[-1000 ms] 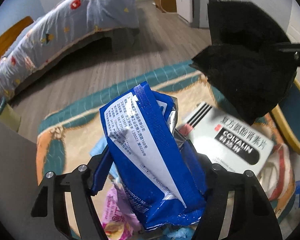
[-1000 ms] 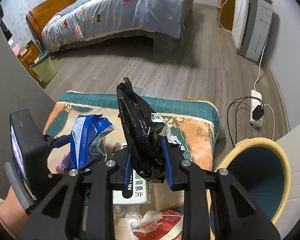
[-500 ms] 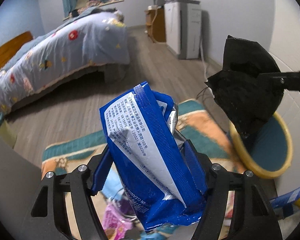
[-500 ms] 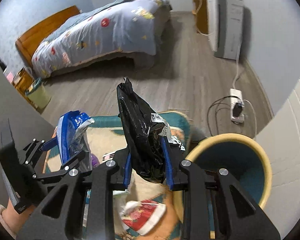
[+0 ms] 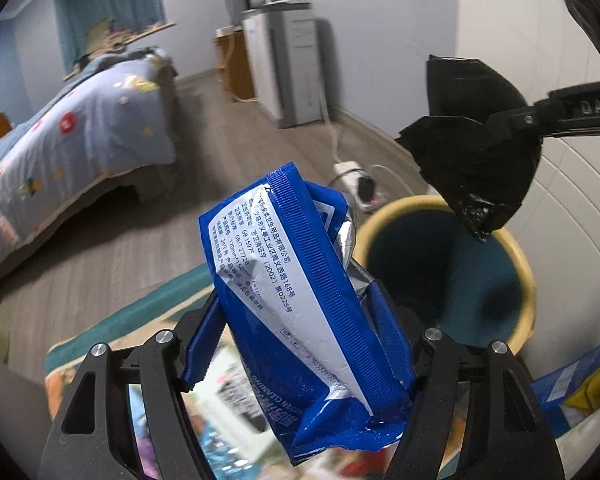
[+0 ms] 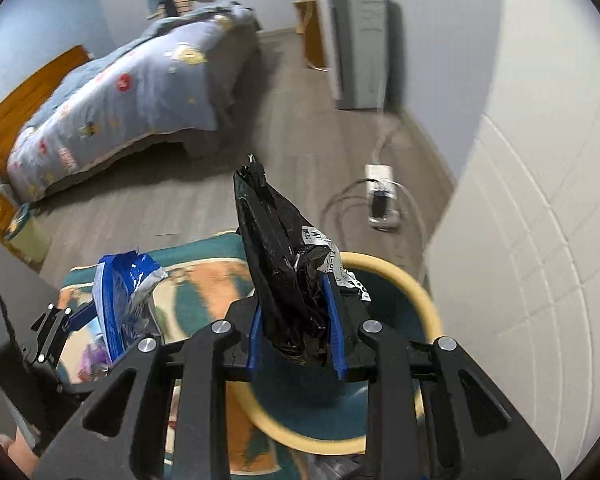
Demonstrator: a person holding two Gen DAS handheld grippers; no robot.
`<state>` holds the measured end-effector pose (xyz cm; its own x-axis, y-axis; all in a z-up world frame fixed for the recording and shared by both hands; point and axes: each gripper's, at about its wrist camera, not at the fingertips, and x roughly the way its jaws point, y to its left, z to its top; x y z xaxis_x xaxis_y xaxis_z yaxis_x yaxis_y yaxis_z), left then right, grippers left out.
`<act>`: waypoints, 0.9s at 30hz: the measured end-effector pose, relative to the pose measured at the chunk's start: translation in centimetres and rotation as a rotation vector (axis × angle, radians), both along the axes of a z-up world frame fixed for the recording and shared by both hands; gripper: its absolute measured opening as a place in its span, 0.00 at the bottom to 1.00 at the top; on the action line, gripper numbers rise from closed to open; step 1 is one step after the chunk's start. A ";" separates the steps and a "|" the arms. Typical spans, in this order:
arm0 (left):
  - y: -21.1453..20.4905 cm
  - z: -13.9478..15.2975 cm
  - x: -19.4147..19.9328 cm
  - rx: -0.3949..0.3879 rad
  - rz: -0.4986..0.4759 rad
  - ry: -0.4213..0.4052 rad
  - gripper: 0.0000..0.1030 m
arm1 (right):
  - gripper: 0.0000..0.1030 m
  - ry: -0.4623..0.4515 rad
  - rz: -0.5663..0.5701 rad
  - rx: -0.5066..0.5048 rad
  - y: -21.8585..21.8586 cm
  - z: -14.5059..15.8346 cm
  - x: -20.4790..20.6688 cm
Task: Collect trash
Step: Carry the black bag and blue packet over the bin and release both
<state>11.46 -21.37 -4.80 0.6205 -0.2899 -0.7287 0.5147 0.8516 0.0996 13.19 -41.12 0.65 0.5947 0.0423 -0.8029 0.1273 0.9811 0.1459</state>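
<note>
Left gripper (image 5: pixel 300 344) clamped on a blue wipes packet (image 5: pixel 292 300), upright; lower end hidden between the fingers. Right gripper (image 6: pixel 296 320) closed narrowly on a crumpled black wrapper (image 6: pixel 284 272), hanging over the yellow-rimmed bin (image 6: pixel 428 304) at about 5 o'clock in the right wrist view; near rim masked by the gripper frame. Bin interior dark, contents indiscernible. Litter on the rug (image 5: pixel 112 332) at 7 o'clock blurred, possibly packaging. Power strip (image 6: pixel 380 196) on floor at 2 o'clock.

The right gripper (image 6: pixel 296 330) grips a black crumpled bag (image 6: pixel 288 272) above the yellow-rimmed bin (image 6: pixel 416 300); at nine o'clock the left gripper (image 6: pixel 66 324) holds a blue packet (image 6: pixel 120 300).
</note>
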 end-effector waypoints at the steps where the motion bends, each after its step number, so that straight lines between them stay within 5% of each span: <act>1: -0.8 -0.2 0.0 0.002 -0.013 0.002 0.69 | 0.25 0.007 -0.010 -0.004 -0.4 -0.3 -0.1; 18: -9.5 -5.3 -0.1 0.013 -0.183 0.108 0.75 | 0.25 0.240 -0.160 0.131 -6.2 -8.7 1.3; 24: -9.5 -5.5 -0.1 0.015 -0.180 0.108 0.83 | 0.28 0.280 -0.165 0.071 -6.4 -10.0 1.5; 27: -9.1 -5.3 0.0 0.007 -0.165 0.103 0.86 | 0.41 0.291 -0.166 0.021 -6.2 -10.4 1.6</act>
<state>11.45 -30.48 -10.05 0.4872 -0.3766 -0.7879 0.6553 0.7540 0.0448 14.80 -47.33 -9.73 0.3403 -0.0177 -0.9402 0.3243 0.9407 0.0997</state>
